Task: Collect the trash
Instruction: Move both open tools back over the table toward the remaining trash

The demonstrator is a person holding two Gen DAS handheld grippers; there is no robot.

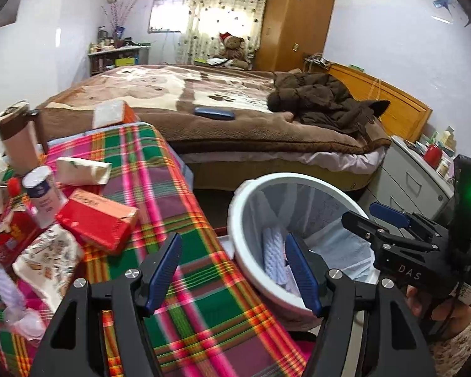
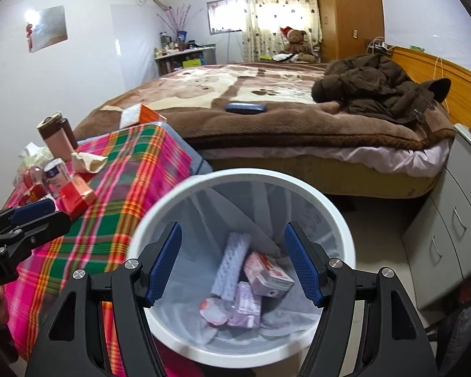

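White bin beside the worktop already holds trash. Both grippers, left and right, have fingers apart and empty. Next, bring the left squarely over the red box, then close.

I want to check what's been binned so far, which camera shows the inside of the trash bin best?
The right wrist view: it looks straight down into the white trash bin, showing the cartons and wrappers at its bottom. The left wrist view catches the bin obliquely, mostly its liner.
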